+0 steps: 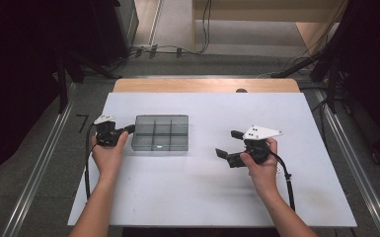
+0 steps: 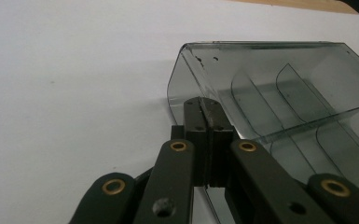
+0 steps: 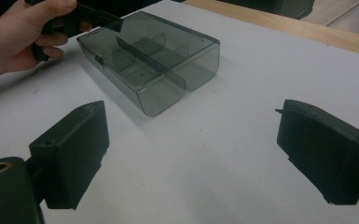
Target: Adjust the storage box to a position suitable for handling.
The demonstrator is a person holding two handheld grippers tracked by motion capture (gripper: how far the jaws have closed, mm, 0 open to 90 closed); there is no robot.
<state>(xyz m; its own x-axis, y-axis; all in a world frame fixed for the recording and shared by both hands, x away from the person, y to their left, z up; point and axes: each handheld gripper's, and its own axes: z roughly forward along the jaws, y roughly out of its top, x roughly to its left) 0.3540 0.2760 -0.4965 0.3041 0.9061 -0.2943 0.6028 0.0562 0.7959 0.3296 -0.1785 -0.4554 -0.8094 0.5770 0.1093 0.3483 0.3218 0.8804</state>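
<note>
Left gripper (image 2: 205, 109) clamped on near wall of organizer box (image 1: 160, 132). Right gripper (image 1: 229, 144) wide, empty; box ahead-left, well apart, long axis crosswise.

On the table (image 1: 207, 187) the compartment box (image 1: 160, 132) lies left of centre. The left gripper (image 1: 128, 129) sits at the box's nine o'clock, touching its wall. The right gripper (image 1: 229, 143) lies at its three o'clock, well apart.
</note>
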